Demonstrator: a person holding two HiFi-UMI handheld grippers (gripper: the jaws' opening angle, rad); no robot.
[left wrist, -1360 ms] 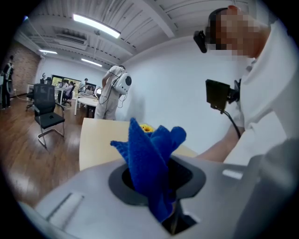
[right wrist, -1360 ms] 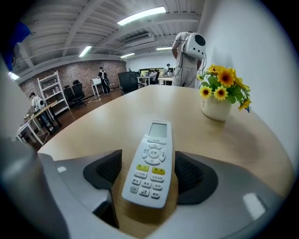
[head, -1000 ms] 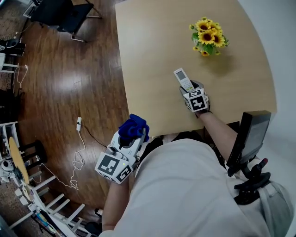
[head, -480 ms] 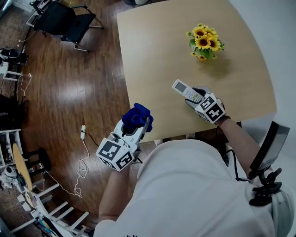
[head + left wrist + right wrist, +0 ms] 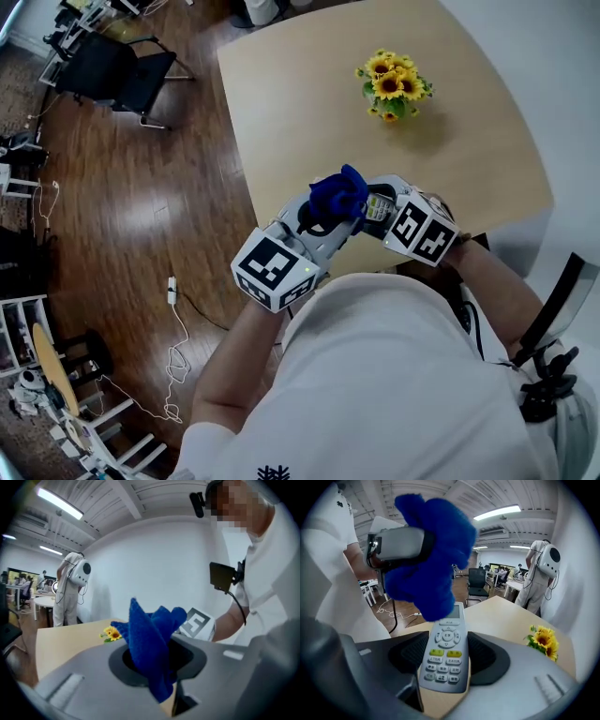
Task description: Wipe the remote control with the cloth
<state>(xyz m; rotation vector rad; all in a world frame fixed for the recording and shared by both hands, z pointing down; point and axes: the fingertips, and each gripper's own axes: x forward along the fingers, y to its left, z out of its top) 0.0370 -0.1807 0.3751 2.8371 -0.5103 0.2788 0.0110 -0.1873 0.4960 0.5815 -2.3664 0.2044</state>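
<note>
My right gripper point(image 5: 444, 660) is shut on a white remote control point(image 5: 445, 653), buttons facing up, held in the air over the table's near edge. My left gripper point(image 5: 157, 663) is shut on a bunched blue cloth point(image 5: 152, 637). In the right gripper view the cloth point(image 5: 429, 550) covers the remote's far display end and seems to rest on it. From the head view the cloth point(image 5: 339, 194) sits just left of the remote point(image 5: 379, 205), with the left gripper point(image 5: 328, 214) and right gripper point(image 5: 382, 210) close together.
A small bunch of sunflowers point(image 5: 389, 86) stands far back on the light wooden table point(image 5: 300, 103). A black chair point(image 5: 122, 70) and a white cable point(image 5: 173, 309) are on the wooden floor to the left. A person in white point(image 5: 541, 569) stands far off.
The left gripper swung right and up with the cloth to meet the remote. The right gripper lifted the remote away from the table and pulled it nearer the body.
</note>
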